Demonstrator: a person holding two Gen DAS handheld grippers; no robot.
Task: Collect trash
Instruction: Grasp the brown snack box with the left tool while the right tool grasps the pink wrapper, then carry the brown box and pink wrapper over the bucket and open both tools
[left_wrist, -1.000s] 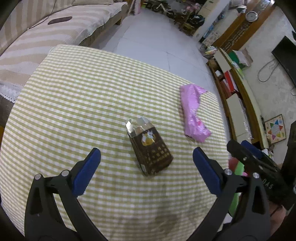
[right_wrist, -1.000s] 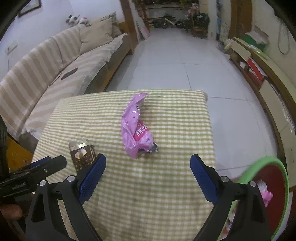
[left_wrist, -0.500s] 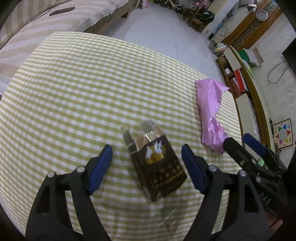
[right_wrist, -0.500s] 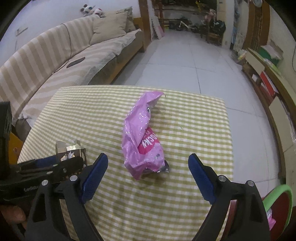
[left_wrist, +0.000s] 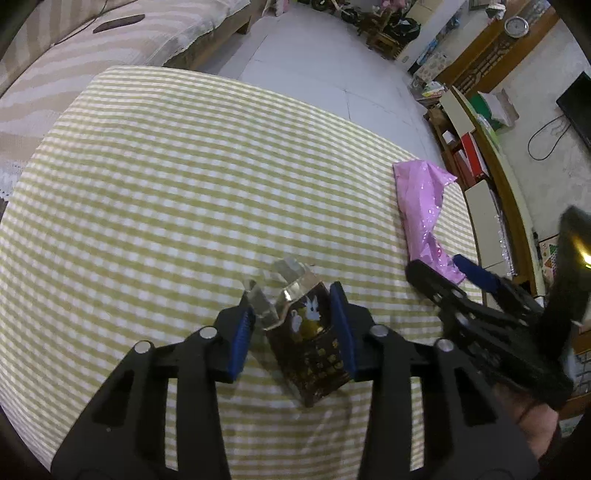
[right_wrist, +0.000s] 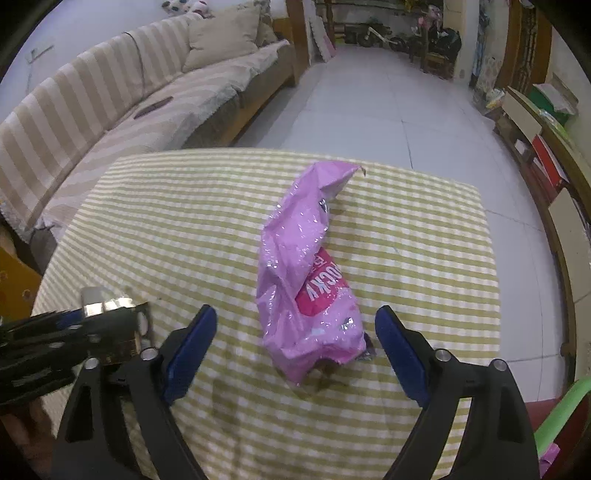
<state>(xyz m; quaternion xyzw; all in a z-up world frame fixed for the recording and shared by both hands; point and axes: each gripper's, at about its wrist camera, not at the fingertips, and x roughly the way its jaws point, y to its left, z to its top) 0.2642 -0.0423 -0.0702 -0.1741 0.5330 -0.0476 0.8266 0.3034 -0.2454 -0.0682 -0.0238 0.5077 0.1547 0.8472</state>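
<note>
Brown cigarette pack (left_wrist: 308, 343) between closing left tool (left_wrist: 295, 325), pink wrapper (right_wrist: 306, 291) between right tool (right_wrist: 295, 347)

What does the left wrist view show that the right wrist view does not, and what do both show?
Only the left wrist view shows the left gripper, its jaws just closed in around the brown cigarette pack, the rabbit print on the pack, and a wall clock.

Only the right wrist view shows the red label on the pink wrapper, the right gripper open around it, and a green bin rim.

Both show the pack, the wrapper, the checked tablecloth and the striped sofa.
</note>
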